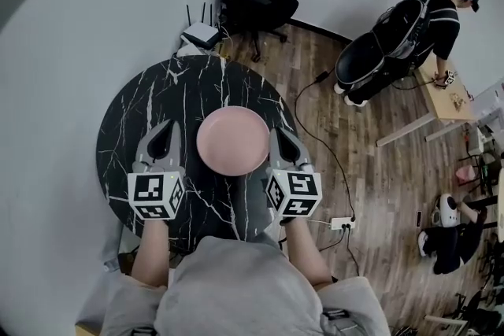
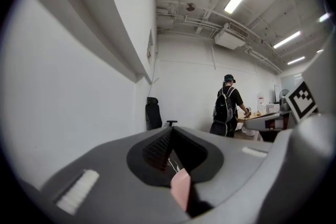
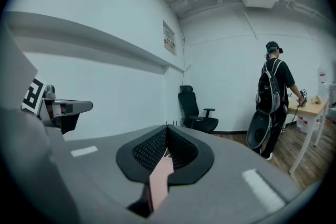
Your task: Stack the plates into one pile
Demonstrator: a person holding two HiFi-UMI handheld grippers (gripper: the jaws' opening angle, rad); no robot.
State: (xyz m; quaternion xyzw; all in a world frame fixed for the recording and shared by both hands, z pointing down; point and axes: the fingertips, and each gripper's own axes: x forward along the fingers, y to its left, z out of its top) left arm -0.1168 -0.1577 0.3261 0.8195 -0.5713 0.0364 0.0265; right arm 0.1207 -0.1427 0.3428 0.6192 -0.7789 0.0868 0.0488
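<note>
One pink plate (image 1: 232, 141) lies on the round black marble table (image 1: 150, 102), near its front half. I cannot tell whether it is a single plate or a pile. My left gripper (image 1: 168, 124) hovers just left of the plate and my right gripper (image 1: 277, 131) just right of it. Both are above the tabletop, shut, with nothing between the jaws. In the left gripper view the shut jaws point level into the room, and a sliver of the plate (image 2: 181, 190) shows through the gap beneath them. The right gripper view shows the same pink plate sliver (image 3: 159, 182).
A black office chair (image 1: 256, 0) and a white router (image 1: 201, 34) stand beyond the table by the wall. A person with a backpack (image 1: 417, 27) bends over a wooden desk (image 1: 445, 94) at the far right. A power strip (image 1: 341, 223) and cable lie on the wood floor.
</note>
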